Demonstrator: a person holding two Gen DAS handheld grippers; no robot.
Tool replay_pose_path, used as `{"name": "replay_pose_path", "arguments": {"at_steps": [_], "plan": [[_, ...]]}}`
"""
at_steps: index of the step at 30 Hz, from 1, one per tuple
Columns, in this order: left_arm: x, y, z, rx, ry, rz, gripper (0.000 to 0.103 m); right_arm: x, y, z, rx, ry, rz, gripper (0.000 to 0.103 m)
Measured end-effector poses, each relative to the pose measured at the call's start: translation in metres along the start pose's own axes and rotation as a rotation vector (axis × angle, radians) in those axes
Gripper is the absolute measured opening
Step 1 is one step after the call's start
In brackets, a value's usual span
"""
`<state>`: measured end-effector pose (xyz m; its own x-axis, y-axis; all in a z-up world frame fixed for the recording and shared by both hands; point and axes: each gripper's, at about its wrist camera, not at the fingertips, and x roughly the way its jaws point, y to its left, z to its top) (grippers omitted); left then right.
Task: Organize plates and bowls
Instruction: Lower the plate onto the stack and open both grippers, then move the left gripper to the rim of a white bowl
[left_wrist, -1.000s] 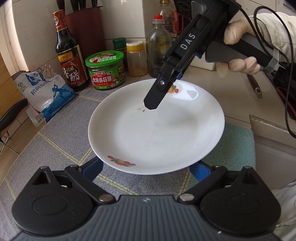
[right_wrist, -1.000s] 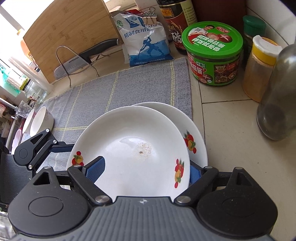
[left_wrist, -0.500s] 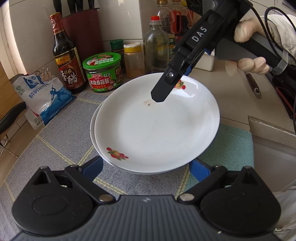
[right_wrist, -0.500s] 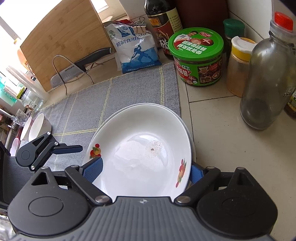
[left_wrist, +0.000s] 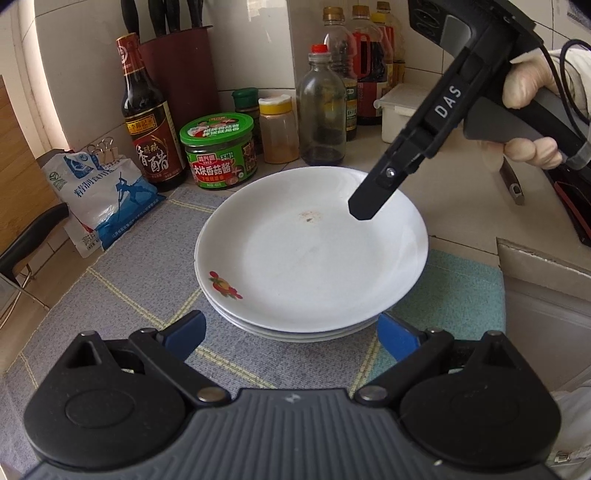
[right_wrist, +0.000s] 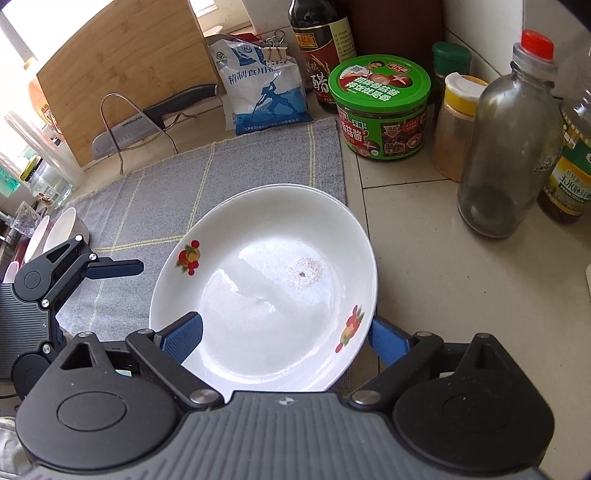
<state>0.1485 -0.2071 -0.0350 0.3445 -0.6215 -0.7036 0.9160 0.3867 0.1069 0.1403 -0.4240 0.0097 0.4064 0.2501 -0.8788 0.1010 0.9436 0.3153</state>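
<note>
I've set the top plate (left_wrist: 314, 254) onto the plate stack (left_wrist: 295, 334); my right gripper (right_wrist: 284, 332) is spread wide around its rim, left gripper (left_wrist: 291, 328) wide too. Next, bowls (right_wrist: 66, 229).

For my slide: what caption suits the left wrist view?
Right gripper hovers open above stacked white plates on a grey mat.

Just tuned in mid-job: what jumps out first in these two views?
A stack of white plates with fruit motifs sits on the grey mat, filling both views. The right gripper hangs over the top plate's far rim, jaws open. Behind stand a green-lidded jar, a dark vinegar bottle and a salt bag.
</note>
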Motion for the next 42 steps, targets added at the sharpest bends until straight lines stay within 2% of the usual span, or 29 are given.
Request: {"name": "replay_pose_path", "arguments": {"at_steps": [5,12,15,20,25,32,37,42], "plan": [[-0.01,0.005,0.001,-0.036,-0.026,0.029,0.099,-0.015,0.014,-0.009,-0.028,-0.086,-0.064,0.103],[-0.03,0.014,-0.008,-0.18,-0.051,0.105,0.099,-0.02,0.054,-0.027,-0.182,-0.243,-0.196,0.103],[-0.039,0.018,-0.014,-0.256,-0.049,0.174,0.099,-0.016,0.072,-0.035,-0.238,-0.3,-0.235,0.103],[-0.052,0.026,-0.028,-0.396,-0.022,0.296,0.099,-0.006,0.096,-0.042,-0.324,-0.349,-0.222,0.103],[-0.07,0.03,-0.048,-0.515,0.025,0.402,0.099,0.008,0.116,-0.043,-0.377,-0.36,-0.177,0.103],[-0.1,0.035,-0.085,-0.529,0.059,0.44,0.099,0.024,0.161,-0.052,-0.406,-0.363,-0.159,0.103],[-0.139,0.044,-0.114,-0.514,0.061,0.43,0.099,0.042,0.205,-0.071,-0.463,-0.338,-0.16,0.103],[-0.176,0.06,-0.143,-0.525,0.073,0.451,0.099,0.059,0.25,-0.089,-0.517,-0.314,-0.114,0.103]]}}
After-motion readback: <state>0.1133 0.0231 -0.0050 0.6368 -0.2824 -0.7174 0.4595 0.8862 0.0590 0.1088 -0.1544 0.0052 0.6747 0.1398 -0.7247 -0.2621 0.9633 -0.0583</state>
